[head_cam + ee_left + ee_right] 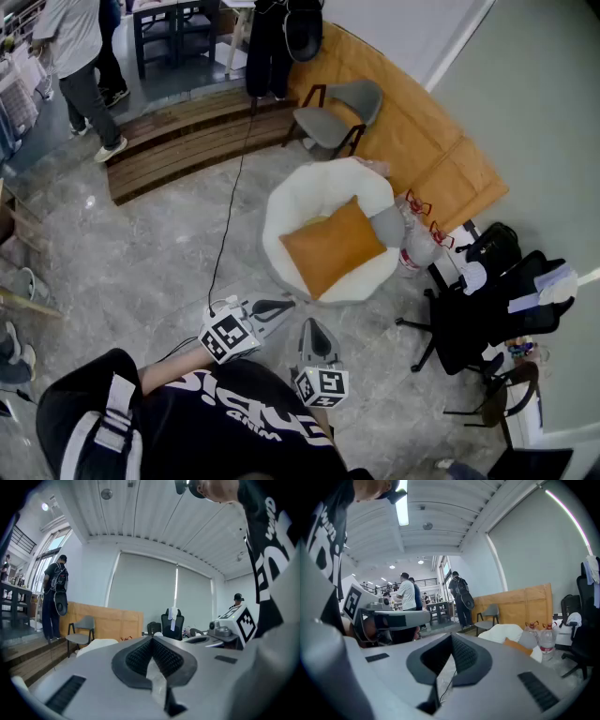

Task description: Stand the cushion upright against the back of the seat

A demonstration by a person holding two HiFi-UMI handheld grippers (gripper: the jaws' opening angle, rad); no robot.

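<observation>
Two grippers: the left gripper (281,306) and the right gripper (312,328) are side by side in front of the person's black shirt (234,422), both pointing roughly level toward the seat.
Left gripper state: jaws pressed together with nothing between them, as the left gripper view shows (152,641).
Right gripper state: jaws likewise closed and empty in the right gripper view (451,639).
Cushion: the orange cushion (333,246) lies flat in the hollow of the seat, one corner toward the grippers. It is ahead of both grippers and well apart from them.
Seat: the round white seat (291,202) sits on the floor ahead of the grippers; its raised back is on the side away from them.
Grey pillow: a small grey pillow (387,225) lies just beside the cushion's far right corner.
Bottles: two water bottles (417,246) stand beyond the seat, to the right of the right gripper.
Cable: a black cable (230,206) runs across the floor ahead of the left gripper.
Beyond the seat: a grey chair (342,112) stands by a wooden panel (422,159).
</observation>
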